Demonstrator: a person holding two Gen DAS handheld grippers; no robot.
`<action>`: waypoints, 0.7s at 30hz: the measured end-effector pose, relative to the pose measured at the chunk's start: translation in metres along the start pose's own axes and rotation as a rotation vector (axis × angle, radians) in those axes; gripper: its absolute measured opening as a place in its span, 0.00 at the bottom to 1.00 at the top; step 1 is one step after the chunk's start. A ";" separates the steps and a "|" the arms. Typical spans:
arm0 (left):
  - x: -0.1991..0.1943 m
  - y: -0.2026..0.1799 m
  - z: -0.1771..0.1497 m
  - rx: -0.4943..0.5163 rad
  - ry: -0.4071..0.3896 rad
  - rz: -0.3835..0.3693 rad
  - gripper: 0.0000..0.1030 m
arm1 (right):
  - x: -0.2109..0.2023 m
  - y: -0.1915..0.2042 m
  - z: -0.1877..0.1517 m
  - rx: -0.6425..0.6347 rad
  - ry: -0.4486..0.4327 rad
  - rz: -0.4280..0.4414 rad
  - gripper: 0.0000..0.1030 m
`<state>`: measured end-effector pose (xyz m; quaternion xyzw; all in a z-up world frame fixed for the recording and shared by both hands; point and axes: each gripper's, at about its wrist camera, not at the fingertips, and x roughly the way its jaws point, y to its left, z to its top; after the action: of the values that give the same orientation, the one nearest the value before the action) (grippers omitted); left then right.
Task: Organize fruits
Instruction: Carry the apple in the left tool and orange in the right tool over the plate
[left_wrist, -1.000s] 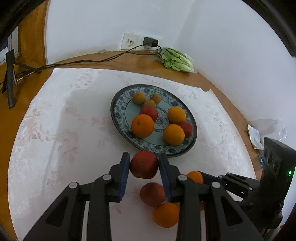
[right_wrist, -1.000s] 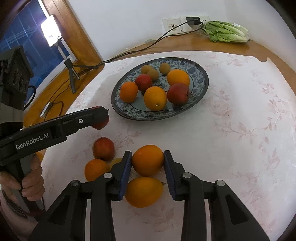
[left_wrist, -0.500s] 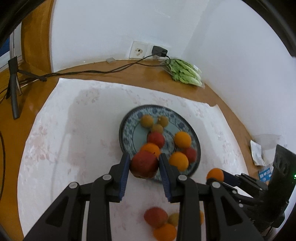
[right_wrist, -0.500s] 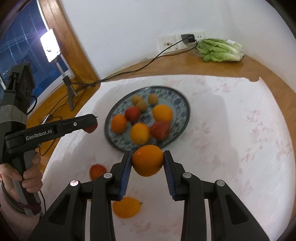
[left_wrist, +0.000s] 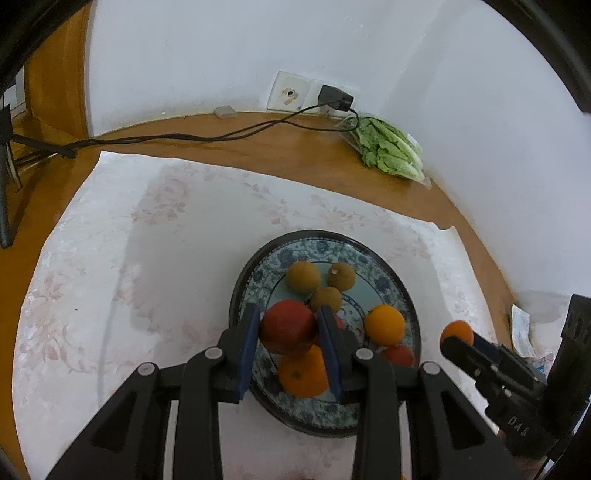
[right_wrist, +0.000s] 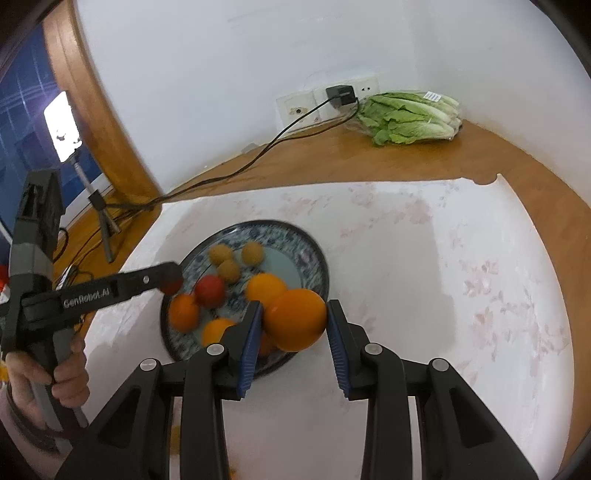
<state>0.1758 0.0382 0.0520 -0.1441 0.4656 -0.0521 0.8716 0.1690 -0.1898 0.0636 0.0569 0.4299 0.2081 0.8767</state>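
A blue patterned plate (left_wrist: 402, 291) (right_wrist: 314, 254) holds several oranges, red fruits and three small brown fruits (left_wrist: 303, 276). My left gripper (left_wrist: 289, 330) is shut on a red apple (left_wrist: 288, 326) and holds it above the plate's near left part. My right gripper (right_wrist: 294, 320) is shut on an orange (right_wrist: 295, 319) and holds it above the plate's near right edge. In the left wrist view the right gripper (left_wrist: 458, 338) shows at the right with the orange (left_wrist: 457, 330). In the right wrist view the left gripper (right_wrist: 168, 278) reaches in from the left.
A white floral cloth (left_wrist: 166, 240) covers the round wooden table (left_wrist: 258, 147). Bagged lettuce (left_wrist: 391, 149) (right_wrist: 410, 118) lies at the back by the wall socket and charger (left_wrist: 334, 98). A cable (left_wrist: 184, 137) runs left to a tripod light (right_wrist: 62, 125).
Both grippers have lifted their fruit off the cloth and carried it forward over the plate. The loose fruits on the cloth have dropped out of view below.
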 end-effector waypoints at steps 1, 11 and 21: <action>0.002 0.001 0.000 -0.002 0.002 0.001 0.32 | 0.002 0.000 0.001 0.001 -0.003 -0.002 0.34; 0.016 0.003 -0.002 0.014 0.006 0.012 0.32 | 0.023 -0.004 0.002 -0.012 0.013 -0.030 0.34; 0.018 0.003 -0.001 0.032 -0.007 0.017 0.32 | 0.030 -0.002 0.000 -0.042 0.009 -0.040 0.34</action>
<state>0.1850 0.0369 0.0363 -0.1263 0.4630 -0.0515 0.8758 0.1862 -0.1790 0.0415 0.0289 0.4305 0.1997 0.8797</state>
